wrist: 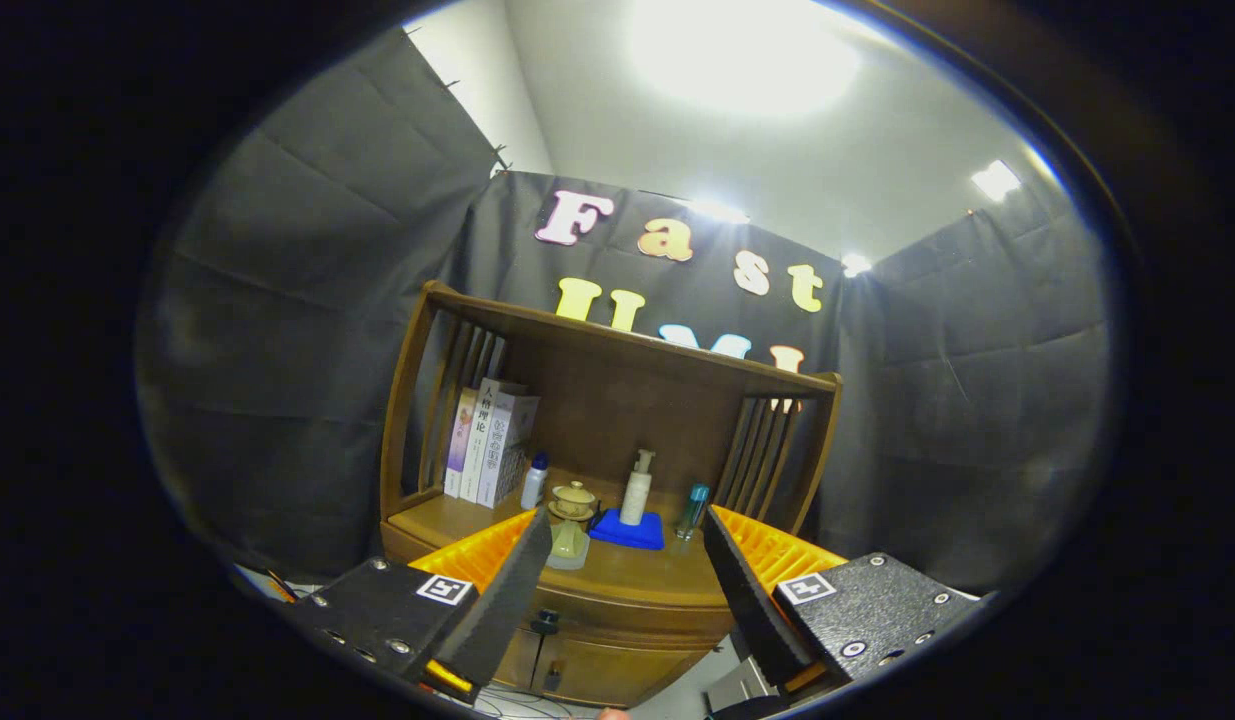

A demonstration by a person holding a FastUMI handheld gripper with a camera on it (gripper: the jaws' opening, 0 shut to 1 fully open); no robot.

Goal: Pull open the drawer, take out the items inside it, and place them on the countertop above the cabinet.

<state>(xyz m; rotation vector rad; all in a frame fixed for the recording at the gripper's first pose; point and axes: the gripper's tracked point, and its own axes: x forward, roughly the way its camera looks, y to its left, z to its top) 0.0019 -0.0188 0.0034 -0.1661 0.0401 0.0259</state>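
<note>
Left of the pump bottle, books are standing upright against the cabinet's side rail, a small bottle and a lidded cup beside them. The hand-held gripper is hovering wide apart, holding nothing, lining up on the drawer, sitting shut below the pump bottle's surface. Right of it, a teal bottle is standing.
</note>
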